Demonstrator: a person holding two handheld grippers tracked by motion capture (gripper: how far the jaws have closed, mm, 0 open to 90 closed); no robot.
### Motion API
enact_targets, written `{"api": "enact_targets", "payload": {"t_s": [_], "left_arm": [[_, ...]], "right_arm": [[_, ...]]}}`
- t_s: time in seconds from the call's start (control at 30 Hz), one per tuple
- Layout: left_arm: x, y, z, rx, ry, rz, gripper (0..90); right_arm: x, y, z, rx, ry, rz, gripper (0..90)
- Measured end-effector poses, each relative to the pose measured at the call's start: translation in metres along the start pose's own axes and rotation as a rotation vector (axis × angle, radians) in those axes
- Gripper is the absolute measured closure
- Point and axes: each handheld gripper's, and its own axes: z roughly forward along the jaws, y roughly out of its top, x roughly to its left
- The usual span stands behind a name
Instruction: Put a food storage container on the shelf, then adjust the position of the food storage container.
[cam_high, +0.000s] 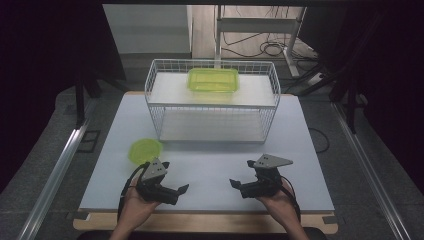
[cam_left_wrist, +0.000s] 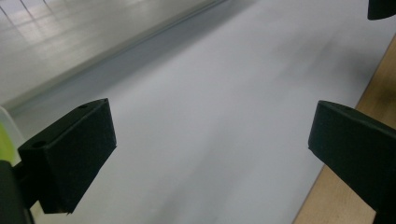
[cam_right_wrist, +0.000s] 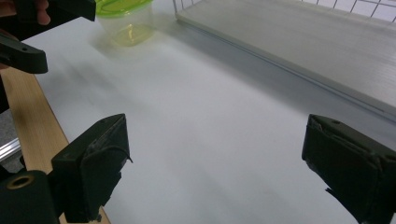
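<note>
Both grippers are hovering low over the desk (cam_high: 210, 170), pointing at each other. The left gripper (cam_high: 182, 189) and the right gripper (cam_high: 234, 183) are standing spread, pinching nothing. A round green-lidded container (cam_high: 145, 150) is sitting just beyond the left gripper.

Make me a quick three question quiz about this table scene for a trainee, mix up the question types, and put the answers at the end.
1. True or false: the rectangular green container sits on the top shelf of the white wire rack.
2. Multiple choice: the round green container on the white table lies nearest to which tool? A) left tool B) right tool C) equally near both
3. Fill in: both tools' jaws stand ____, with nothing between them.

Key: 1 true; 2 A; 3 open.
</note>
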Motion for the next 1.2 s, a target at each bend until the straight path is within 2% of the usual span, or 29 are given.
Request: {"api": "enact_targets", "payload": {"t_s": [0.07, 0.17, 0.3, 0.4, 0.53, 0.63, 0.7, 0.8, 0.93, 1.07, 1.2], "left_arm": [[0.000, -0.005, 0.001, -0.006, 0.003, -0.013, 0.7], [0.001, -0.015, 0.002, -0.011, -0.014, -0.032, 0.7], [0.001, -0.022, 0.010, 0.047, 0.002, 0.000, 0.7], [0.001, -0.024, 0.014, 0.057, 0.000, 0.013, 0.6], [0.001, -0.021, 0.013, 0.054, 0.003, 0.002, 0.2], [0.002, -0.017, 0.012, 0.062, 0.007, 0.000, 0.3], [0.002, -0.014, 0.009, 0.073, 0.031, 0.004, 1.0], [0.006, -0.008, 0.004, 0.063, 0.024, 0.005, 3.3], [0.016, -0.001, -0.002, 0.060, 0.056, 0.004, 15.1], [0.033, 0.006, -0.011, 0.071, 0.071, 0.013, 33.2], [0.055, 0.012, -0.020, 0.053, 0.073, -0.038, 47.7]], "right_arm": [[0.002, -0.003, -0.001, -0.005, -0.001, -0.001, 7.3], [0.003, -0.011, -0.003, -0.007, -0.005, -0.008, 7.3], [0.002, -0.023, -0.002, 0.009, -0.012, -0.008, 7.5], [0.000, -0.027, 0.003, 0.036, -0.017, -0.021, 7.5], [0.001, -0.029, 0.006, 0.044, -0.021, -0.043, 7.5], [0.000, -0.030, 0.008, 0.046, -0.021, -0.043, 7.6], [-0.001, -0.031, 0.010, 0.052, -0.022, -0.038, 7.7], [-0.001, -0.032, 0.013, 0.063, -0.014, -0.036, 8.1], [0.003, -0.031, 0.016, 0.072, -0.007, -0.047, 8.4], [0.004, -0.030, 0.016, 0.069, 0.002, -0.040, 8.5], [0.002, -0.029, 0.014, 0.062, 0.002, -0.029, 8.7]]}}
